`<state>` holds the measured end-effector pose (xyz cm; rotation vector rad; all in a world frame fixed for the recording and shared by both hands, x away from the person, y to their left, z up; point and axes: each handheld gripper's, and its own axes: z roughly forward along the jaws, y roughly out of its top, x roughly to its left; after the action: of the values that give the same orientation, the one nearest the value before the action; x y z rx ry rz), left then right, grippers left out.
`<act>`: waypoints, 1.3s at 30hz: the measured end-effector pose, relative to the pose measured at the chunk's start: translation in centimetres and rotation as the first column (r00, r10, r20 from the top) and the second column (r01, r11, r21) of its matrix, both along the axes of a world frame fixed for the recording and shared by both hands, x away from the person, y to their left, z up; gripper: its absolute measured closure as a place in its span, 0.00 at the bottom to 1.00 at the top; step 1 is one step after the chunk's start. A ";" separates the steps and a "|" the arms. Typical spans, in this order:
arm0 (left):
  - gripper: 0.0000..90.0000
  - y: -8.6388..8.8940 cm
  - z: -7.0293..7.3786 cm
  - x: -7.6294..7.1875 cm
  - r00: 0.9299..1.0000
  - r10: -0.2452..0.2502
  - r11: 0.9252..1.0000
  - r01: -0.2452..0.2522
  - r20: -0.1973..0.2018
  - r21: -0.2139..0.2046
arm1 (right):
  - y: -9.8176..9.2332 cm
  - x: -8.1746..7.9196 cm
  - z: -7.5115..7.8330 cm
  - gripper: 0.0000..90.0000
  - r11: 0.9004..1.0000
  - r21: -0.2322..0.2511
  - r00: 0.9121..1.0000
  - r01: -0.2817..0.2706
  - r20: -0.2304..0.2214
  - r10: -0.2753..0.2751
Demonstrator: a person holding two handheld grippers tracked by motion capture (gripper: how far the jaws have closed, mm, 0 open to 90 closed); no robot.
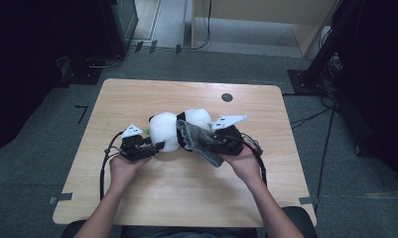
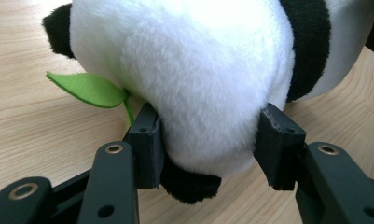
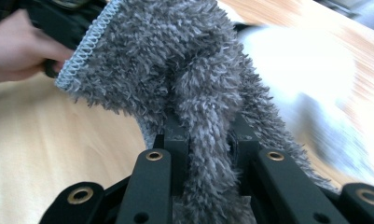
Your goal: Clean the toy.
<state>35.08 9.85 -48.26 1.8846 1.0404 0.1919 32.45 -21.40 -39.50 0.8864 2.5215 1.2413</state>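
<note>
Mid-table, L tool clamps panda, R tool pinches grey cloth, prob. raised.

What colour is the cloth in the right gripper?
Grey, with a pale stitched edge; the cloth shows best in the right gripper view.

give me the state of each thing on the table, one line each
panda: lying on the table, pinched at one end by the left gripper
cloth: bunched, hanging limp from the right gripper, lifted against the panda
leaf: sticks out flat from the panda, free
left gripper: shut on the panda, pads pressed into the plush
right gripper: shut on the cloth
table: bare wood around the toy
</note>
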 end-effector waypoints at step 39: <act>0.31 0.2 -0.4 0.3 1.000 -0.024 1.000 0.024 -0.016 0.000 | 1.0 2.0 -1.6 0.83 0.999 0.005 0.996 -0.051 -0.075 0.051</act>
<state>35.37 10.04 -48.71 1.9004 1.0285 0.1632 34.50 -20.42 -41.13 0.8906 2.6167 1.2504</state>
